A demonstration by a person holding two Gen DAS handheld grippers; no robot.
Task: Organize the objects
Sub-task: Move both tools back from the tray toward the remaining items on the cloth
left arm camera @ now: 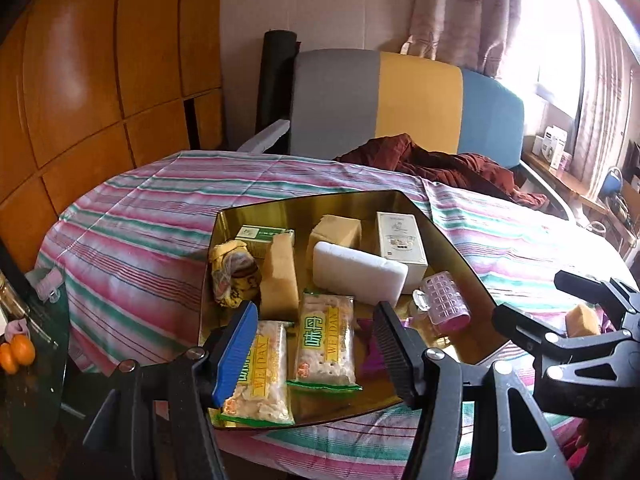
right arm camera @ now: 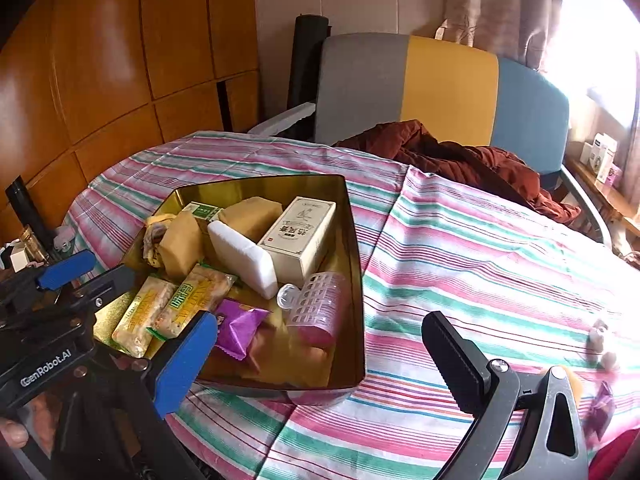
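A gold tin tray (left arm camera: 452,248) (right arm camera: 356,240) sits on the striped tablecloth. It holds two WEIDAN cracker packs (left arm camera: 326,344) (right arm camera: 192,304), a white block (left arm camera: 356,272) (right arm camera: 240,256), a cream box (left arm camera: 400,240) (right arm camera: 300,232), tan wrapped blocks (left arm camera: 280,276), a pink hair roller (left arm camera: 448,298) (right arm camera: 320,312) and a purple packet (right arm camera: 240,326). My left gripper (left arm camera: 316,356) is open and empty, low over the tray's near end. My right gripper (right arm camera: 320,356) is open and empty by the tray's near right corner. It also shows in the left wrist view (left arm camera: 560,312).
Small loose items (right arm camera: 600,340) and a purple wrapper (right arm camera: 600,408) lie on the cloth (right arm camera: 480,264) at right. A brown garment (left arm camera: 440,160) lies at the table's far edge before a chair (left arm camera: 400,96). Oranges (left arm camera: 16,352) sit on a glass stand at left.
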